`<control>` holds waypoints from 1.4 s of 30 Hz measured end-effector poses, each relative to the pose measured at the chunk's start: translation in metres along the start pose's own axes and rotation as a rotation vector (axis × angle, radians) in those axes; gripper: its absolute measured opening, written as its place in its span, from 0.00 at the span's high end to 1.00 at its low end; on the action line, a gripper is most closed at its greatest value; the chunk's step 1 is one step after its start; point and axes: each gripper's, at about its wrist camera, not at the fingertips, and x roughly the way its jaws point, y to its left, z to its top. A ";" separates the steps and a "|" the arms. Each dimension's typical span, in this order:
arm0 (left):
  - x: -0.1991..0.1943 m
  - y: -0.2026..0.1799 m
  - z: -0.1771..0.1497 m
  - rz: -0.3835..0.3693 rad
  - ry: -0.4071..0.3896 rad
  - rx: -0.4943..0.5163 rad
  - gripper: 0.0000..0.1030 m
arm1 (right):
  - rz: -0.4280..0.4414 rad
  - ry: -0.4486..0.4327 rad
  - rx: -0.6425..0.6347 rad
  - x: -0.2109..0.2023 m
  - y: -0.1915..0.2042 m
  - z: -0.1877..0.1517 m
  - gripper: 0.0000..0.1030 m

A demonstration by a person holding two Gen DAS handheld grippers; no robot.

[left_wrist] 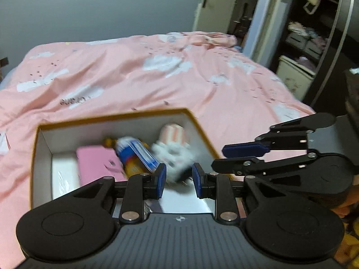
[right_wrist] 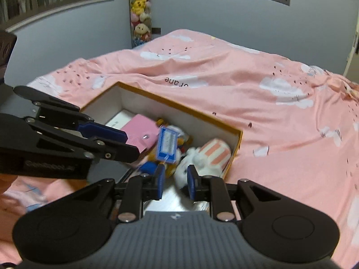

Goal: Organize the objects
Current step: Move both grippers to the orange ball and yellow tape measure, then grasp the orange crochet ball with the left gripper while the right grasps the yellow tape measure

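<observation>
The box [right_wrist: 237, 139] is lying on the pink bed [right_wrist: 280, 134], already holding a white plush toy [right_wrist: 202, 159], a pink case [right_wrist: 141, 132] and a blue tagged packet [right_wrist: 167, 144]. Both the left tongs [left_wrist: 179, 180] and right tongs [right_wrist: 174, 179] are hovering over its near end, parted a little and gripping nothing. Judging by this, any rearranging is needing slow, separate reaches so the tongs are not colliding.

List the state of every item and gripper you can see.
Box: open, lidless, on the bed.
Pink case: lying flat inside the box.
Striped plush: on its side in the box.
Left gripper: open, empty.
Right gripper: open, empty.
Door: ajar.
</observation>
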 end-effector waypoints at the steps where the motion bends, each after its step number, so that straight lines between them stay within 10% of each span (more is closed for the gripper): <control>1: -0.005 -0.005 -0.008 -0.017 0.012 0.002 0.71 | 0.002 0.000 0.016 -0.007 0.003 -0.008 0.78; 19: 0.057 -0.067 -0.121 -0.199 0.437 -0.027 0.61 | -0.083 0.302 0.346 -0.036 0.007 -0.166 0.66; 31: 0.094 -0.074 -0.148 -0.217 0.547 -0.080 0.38 | -0.003 0.379 0.543 -0.020 -0.002 -0.201 0.59; 42: 0.110 -0.075 -0.159 -0.299 0.599 -0.122 0.55 | 0.031 0.437 0.578 0.007 -0.004 -0.213 0.64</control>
